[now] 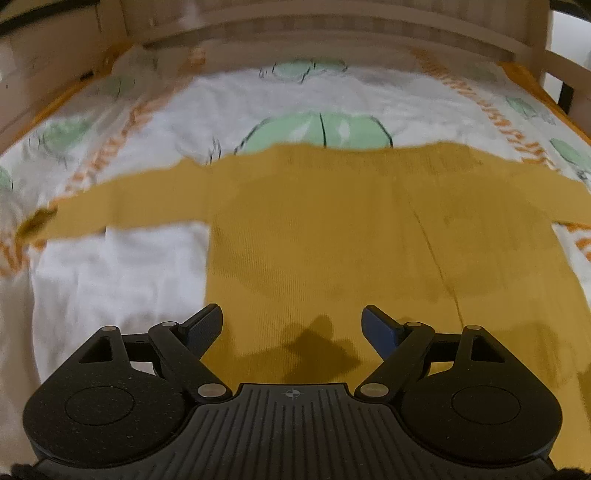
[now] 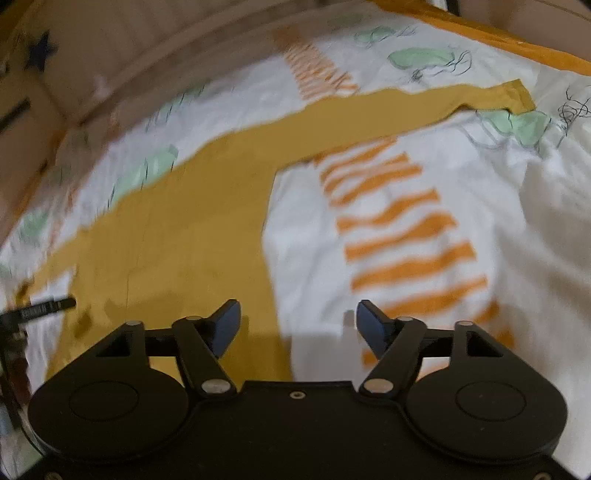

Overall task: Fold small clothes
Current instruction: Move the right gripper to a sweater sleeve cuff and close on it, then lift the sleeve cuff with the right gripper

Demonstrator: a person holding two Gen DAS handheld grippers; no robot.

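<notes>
Mustard-yellow long-sleeved knit top [image 1: 332,229] lies flat, spread out on a white bedsheet printed with green blobs and orange stripes [image 1: 122,280]. Both sleeves are stretched outward, roughly level with the shoulders.

Left gripper [image 1: 291,328]: fingers spread wide, nothing between them. It hovers over the lower part of the top's body; its shadow falls on the fabric just ahead of the fingertips. Left finger sits near the garment's left side edge, right finger over the cloth.

Right gripper [image 2: 298,325]: fingers also released, holding nothing. It straddles the garment's right side edge, left finger over yellow fabric, right finger over bare sheet.

View differences:
- Left wrist shows the full body width, both sleeves, and a crumpled left cuff [image 1: 37,221]. Also a faint vertical crease right of centre. Right cuff runs out of frame.
- Right wrist shows the right sleeve [image 2: 388,114] out to its cuff [image 2: 517,96], lying flat on the sheet. Only this view shows a dark tool-like part [image 2: 44,308] at the left border; can't tell what it is.
- Wooden rail [image 1: 332,29] behind the sheet is visible in both, motion-blurred.
</notes>
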